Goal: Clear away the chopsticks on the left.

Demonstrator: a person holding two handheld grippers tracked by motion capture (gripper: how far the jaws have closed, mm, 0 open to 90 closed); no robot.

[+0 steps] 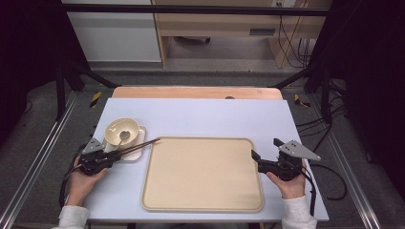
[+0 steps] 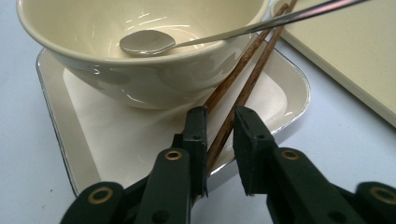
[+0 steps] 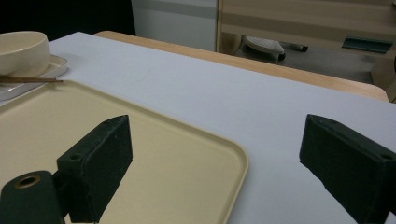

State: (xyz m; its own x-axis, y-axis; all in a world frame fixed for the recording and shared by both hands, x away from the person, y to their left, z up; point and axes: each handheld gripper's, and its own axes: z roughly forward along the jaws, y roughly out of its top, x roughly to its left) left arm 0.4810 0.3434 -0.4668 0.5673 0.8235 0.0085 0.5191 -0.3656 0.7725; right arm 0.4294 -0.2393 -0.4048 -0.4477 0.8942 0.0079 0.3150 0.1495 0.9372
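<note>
Brown wooden chopsticks (image 2: 243, 79) lie across the white square plate (image 2: 93, 140) beside the cream bowl (image 2: 140, 70) with a metal spoon (image 2: 149, 42), between the narrowly parted jaws of the left gripper (image 2: 219, 140), not clearly pinched, while the right gripper (image 3: 215, 163) stands wide open and empty at the beige tray (image 1: 203, 174) corner.

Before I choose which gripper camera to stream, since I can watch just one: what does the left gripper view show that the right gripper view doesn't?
Left gripper view adds: a shiny metal spoon, and the left gripper, its black jaws either side of the pair of brown wooden chopsticks. Right gripper view adds: the right gripper, jaws wide open and empty, and the table's wooden far edge. Shared: those chopsticks, the cream ceramic bowl, the white square plate beneath it, the beige rectangular tray, and the pale table cover.
</note>
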